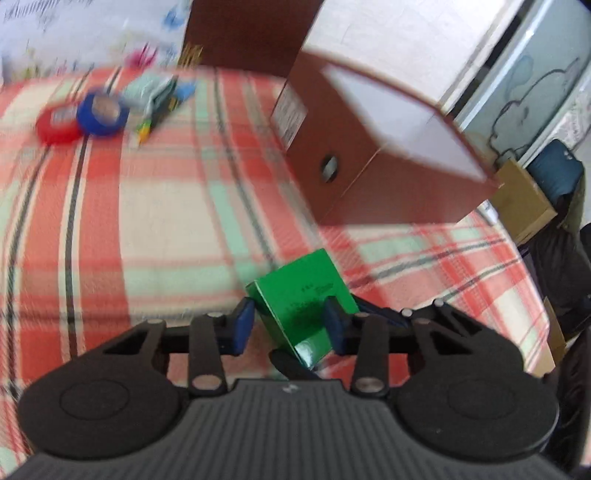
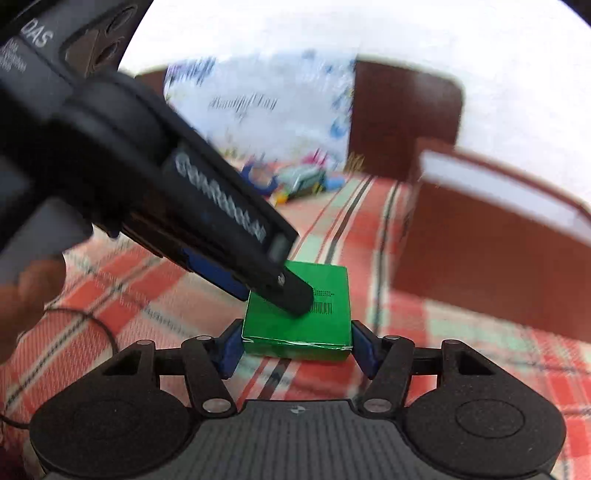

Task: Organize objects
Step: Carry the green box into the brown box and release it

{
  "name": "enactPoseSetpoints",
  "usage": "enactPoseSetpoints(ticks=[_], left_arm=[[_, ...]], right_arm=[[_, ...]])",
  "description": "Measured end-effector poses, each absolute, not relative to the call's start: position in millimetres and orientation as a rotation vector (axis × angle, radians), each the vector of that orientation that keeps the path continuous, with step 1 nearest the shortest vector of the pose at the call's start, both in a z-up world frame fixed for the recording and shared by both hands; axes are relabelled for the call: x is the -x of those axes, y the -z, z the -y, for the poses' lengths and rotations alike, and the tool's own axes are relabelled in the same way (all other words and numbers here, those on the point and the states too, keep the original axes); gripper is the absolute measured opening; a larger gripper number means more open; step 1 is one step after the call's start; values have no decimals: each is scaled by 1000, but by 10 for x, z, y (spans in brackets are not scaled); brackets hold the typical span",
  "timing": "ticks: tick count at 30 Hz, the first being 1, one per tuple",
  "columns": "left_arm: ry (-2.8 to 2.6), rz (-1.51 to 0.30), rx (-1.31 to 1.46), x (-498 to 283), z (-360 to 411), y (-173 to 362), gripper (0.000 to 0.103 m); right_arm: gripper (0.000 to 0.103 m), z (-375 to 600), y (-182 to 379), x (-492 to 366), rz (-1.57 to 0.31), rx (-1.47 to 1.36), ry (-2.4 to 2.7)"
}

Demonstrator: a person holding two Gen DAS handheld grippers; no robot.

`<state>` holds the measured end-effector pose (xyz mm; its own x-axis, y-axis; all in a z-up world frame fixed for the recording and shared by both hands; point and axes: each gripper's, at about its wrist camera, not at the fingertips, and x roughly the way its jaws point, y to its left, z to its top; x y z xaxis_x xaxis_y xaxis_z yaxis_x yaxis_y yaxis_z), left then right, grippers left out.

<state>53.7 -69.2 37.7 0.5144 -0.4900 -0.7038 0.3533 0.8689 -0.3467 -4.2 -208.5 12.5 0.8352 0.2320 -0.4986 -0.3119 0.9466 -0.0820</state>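
Observation:
A small green box (image 1: 303, 295) is held above a plaid cloth (image 1: 155, 206). In the left wrist view my left gripper (image 1: 290, 325) has its blue pads (image 1: 242, 325) on either side of the box, tilted in the jaws. In the right wrist view the same green box (image 2: 295, 325) sits between my right gripper's (image 2: 295, 345) blue pads (image 2: 229, 347), and the left gripper's finger (image 2: 295, 295) lies across its top. Both grippers look shut on it. A brown open cardboard box (image 1: 369, 147) stands to the right.
A red tape roll (image 1: 57, 123), a blue tape roll (image 1: 103, 112) and a heap of small packets (image 1: 159, 96) lie at the far left of the cloth. A dark wooden headboard (image 1: 251, 33) stands behind. More boxes (image 1: 524, 199) sit beyond the right edge.

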Motion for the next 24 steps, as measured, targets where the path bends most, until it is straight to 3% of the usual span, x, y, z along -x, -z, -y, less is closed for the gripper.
enactPoseSetpoints(ticks=[5,10,17,24], left_arm=[[589,-729,108,-594,1034,-1015,41],[701,-611,29,-891,1733,-1448,41],[775,-606,-48,-1391,2763,-1394,41],[798,-662,-75,-1739,3284,-1200,41]], right_arm=[[60,2313,-540,78,-287,199,-160],[60,2859,-845,-171,-197,213,-9],[60,3642,-870,-663,-250,177,126],[60,4055,-747,-1068,-308,168,173]])
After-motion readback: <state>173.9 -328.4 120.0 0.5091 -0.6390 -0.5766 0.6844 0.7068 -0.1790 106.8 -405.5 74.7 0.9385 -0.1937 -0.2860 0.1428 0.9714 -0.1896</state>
